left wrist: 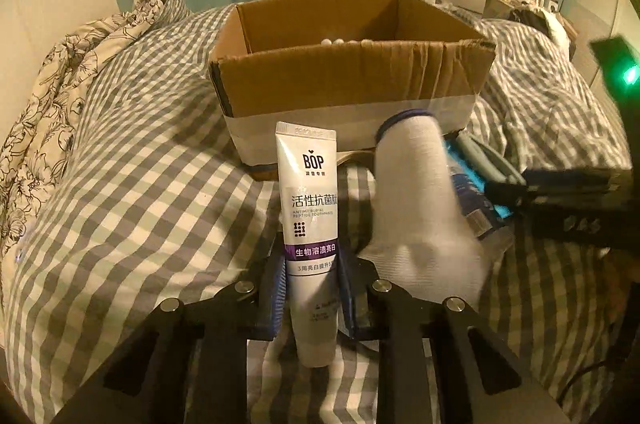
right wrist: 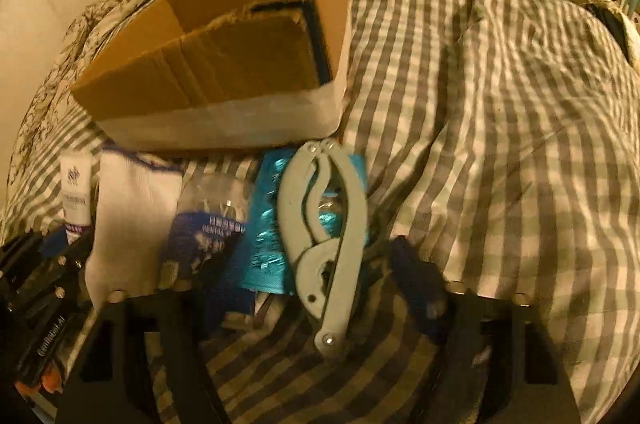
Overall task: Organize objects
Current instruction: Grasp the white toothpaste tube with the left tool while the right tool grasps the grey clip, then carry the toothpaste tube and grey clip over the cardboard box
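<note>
1 gingham bedcover (left wrist: pixel 132 183) spreads under everything, with 1 floral pillow (left wrist: pixel 60 83) at the far left. On it stands 1 open cardboard box (left wrist: pixel 352 79), far of the loose items; the left wrist view shows small white rounded things just over its near rim, while the right wrist view shows a dark flat item against its right inner wall instead.

Near the box lie 5 loose things in a row, left to right: 1 white toothpaste tube (left wrist: pixel 312 244), 1 white sock (left wrist: pixel 416 207) with a blue cuff, 1 clear plastic packet (right wrist: pixel 208 224) with blue print, 1 shiny teal packet (right wrist: pixel 266 224), and 1 pale grey hinged tool (right wrist: pixel 326 236) lying over the teal packet — only the right wrist view shows this tool whole.

The left gripper (left wrist: pixel 312 300) is closed onto the toothpaste tube, its blue pads pressed to both sides, tube standing upright. The right gripper (right wrist: pixel 312 288) is spread wide — its fingers sit either side of the grey tool's near end, gripping nothing.
</note>
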The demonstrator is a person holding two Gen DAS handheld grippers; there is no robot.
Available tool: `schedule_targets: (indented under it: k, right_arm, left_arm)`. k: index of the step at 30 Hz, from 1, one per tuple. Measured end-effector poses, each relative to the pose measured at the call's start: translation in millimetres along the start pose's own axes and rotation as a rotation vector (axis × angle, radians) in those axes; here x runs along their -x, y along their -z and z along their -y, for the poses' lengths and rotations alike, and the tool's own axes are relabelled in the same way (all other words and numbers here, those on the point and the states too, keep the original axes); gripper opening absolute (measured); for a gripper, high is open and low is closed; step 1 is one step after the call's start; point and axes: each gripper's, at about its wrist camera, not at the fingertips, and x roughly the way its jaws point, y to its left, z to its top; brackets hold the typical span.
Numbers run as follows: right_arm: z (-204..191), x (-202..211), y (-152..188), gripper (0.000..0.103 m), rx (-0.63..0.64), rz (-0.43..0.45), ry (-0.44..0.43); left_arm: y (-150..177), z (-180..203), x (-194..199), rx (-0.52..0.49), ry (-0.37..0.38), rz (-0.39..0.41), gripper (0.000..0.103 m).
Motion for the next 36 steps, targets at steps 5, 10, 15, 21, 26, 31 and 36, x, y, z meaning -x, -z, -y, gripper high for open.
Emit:
schedule_targets:
  k: [5,10,15,21,26,31,36]
  right_arm:
    - [-8,3,7,0.036,0.039,0.013,0.048]
    - [-11,18,14,0.034,0.038,0.052,0.056]
    - [-17,43,21,0.034,0.062,0.111,0.092]
    - [-27,84,24,0.034,0.091,0.194,0.088]
    - [-40,124,9,0.034,0.122,0.284,0.065]
    - [-52,154,-26,0.034,0.164,0.360,0.051]
    - [-67,163,-73,0.034,0.200,0.408,0.014]
  left_arm:
    - [-3,-5,10,0.017,0.010,0.015,0.023]
    - [-6,-12,20,0.035,0.021,0.033,0.023]
    - [-9,-18,30,0.049,0.029,0.052,0.023]
    - [-21,-17,43,0.044,0.048,0.082,0.023]
    - [-48,-19,58,0.038,0.077,0.125,0.023]
    - [-89,-21,72,0.033,0.086,0.191,0.023]
    - [-138,-27,66,0.035,0.075,0.226,0.023]
